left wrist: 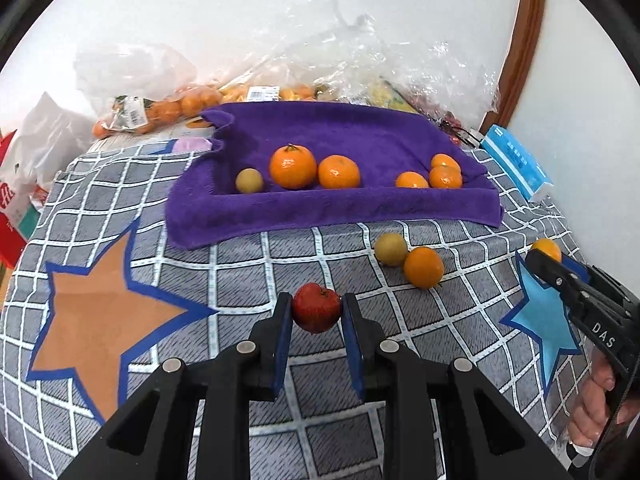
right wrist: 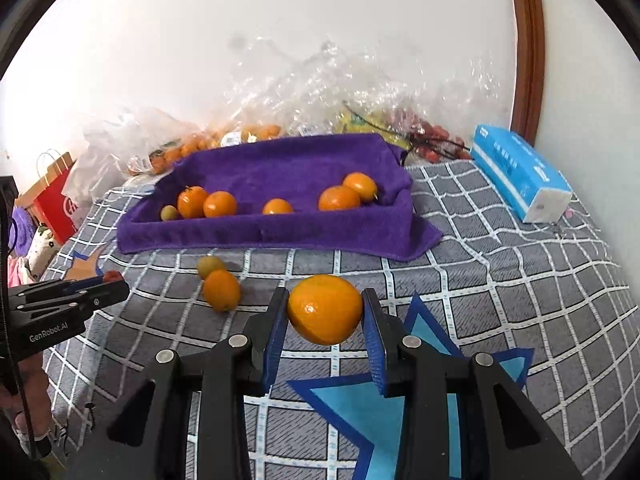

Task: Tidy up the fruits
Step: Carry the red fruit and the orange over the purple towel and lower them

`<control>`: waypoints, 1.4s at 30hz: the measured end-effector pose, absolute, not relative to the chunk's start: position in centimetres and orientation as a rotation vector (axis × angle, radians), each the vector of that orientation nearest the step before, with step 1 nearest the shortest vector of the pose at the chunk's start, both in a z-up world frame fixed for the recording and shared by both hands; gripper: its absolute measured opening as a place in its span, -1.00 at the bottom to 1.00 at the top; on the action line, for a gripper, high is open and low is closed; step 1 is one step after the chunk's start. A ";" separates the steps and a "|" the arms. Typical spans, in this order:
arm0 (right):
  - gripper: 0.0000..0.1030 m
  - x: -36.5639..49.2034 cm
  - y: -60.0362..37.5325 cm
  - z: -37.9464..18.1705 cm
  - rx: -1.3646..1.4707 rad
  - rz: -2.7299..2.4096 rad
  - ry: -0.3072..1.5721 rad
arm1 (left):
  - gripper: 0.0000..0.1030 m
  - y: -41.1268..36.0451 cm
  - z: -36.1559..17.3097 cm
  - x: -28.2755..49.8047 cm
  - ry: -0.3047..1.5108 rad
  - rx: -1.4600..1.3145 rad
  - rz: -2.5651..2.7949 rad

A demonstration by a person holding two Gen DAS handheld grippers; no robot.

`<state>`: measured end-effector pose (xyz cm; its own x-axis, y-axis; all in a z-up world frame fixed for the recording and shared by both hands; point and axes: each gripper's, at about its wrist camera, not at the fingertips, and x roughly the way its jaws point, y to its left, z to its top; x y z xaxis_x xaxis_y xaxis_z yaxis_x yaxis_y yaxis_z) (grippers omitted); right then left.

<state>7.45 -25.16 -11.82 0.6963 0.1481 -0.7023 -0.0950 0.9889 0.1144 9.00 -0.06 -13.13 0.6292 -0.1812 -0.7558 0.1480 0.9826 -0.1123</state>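
Black left gripper (left wrist: 316, 312), blue-padded fingers (left wrist: 282, 336) pinching a small round red fruit (left wrist: 316, 307) above the grey checked cloth (left wrist: 248, 272), beside its orange star patch (left wrist: 96, 320). Right gripper (right wrist: 325, 312) clamps a round orange citrus fruit (right wrist: 325, 309) over the light-blue star patch (right wrist: 360, 412). Loose on the cloth between them: one yellow-green fruit (left wrist: 391, 249) touching one orange (left wrist: 423, 267). Purple towel-lined tray (left wrist: 328, 204) behind holds five oranges and one yellow-green fruit. Blue tissue pack (right wrist: 520, 178) to its right.
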 end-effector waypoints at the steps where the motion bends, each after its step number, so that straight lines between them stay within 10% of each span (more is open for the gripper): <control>1: -0.30 7.4 -25.1 -11.5 0.071 0.135 0.786 | -0.54 0.2 -12.9 8.8 0.866 -0.048 -0.185; 42: -0.30 10.2 -24.9 -4.1 0.143 0.111 0.755 | -0.54 2.1 -5.4 9.4 0.795 -0.081 -0.175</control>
